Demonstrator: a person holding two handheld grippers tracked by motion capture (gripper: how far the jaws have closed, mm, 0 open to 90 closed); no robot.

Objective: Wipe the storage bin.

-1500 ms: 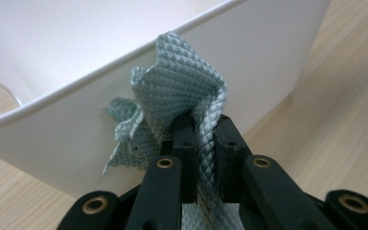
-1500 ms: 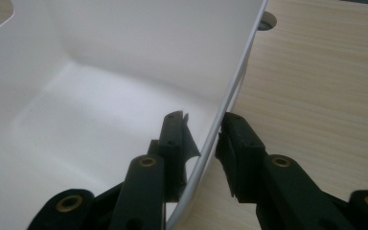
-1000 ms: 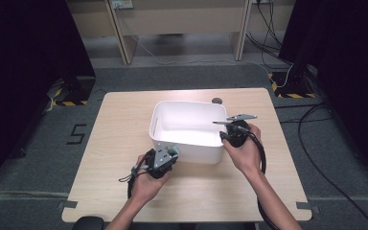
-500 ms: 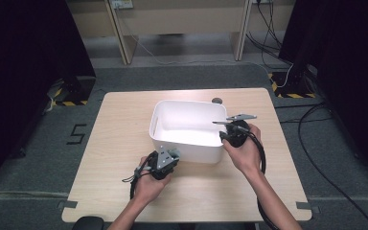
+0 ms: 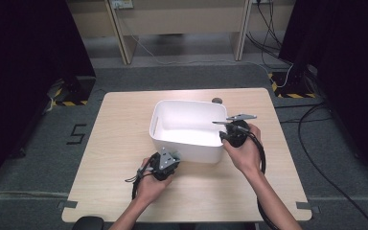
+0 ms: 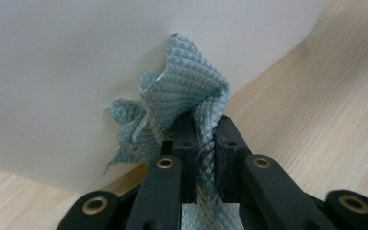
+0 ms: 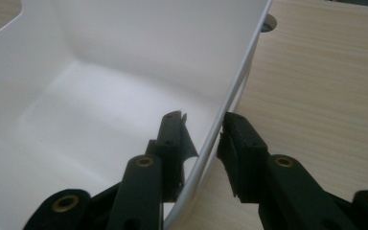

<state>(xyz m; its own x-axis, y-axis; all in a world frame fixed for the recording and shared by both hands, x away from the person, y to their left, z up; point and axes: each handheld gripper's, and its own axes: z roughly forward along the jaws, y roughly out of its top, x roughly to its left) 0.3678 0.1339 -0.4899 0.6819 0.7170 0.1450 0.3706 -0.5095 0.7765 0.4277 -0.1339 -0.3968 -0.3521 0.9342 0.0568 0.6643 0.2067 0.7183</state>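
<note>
A white plastic bin (image 5: pixel 187 103) stands in the middle of the wooden table (image 5: pixel 120 143). My left gripper (image 5: pixel 168 157) is low at the bin's front wall, shut on a grey-green textured cloth (image 6: pixel 187 91). The cloth's crumpled end presses against the outside of the bin (image 6: pixel 67 72), just above the left gripper's (image 6: pixel 203 128) jaws. My right gripper (image 5: pixel 224 136) sits on the bin's right rim. In the right gripper view, one jaw of the right gripper (image 7: pixel 203 125) is inside the bin wall (image 7: pixel 235 81) and the other outside, clamping it. The bin's inside (image 7: pixel 100 96) is bare.
A small dark round fitting (image 5: pixel 216 101) sits in the tabletop just behind the bin. Bare wood lies left of the bin and along the front edge (image 5: pixel 196 218). Cables (image 5: pixel 316 158) trail on the grey floor to the right.
The left gripper with the cloth has shifted slightly right along the bin's front wall. The right gripper and the bin have stayed put.
</note>
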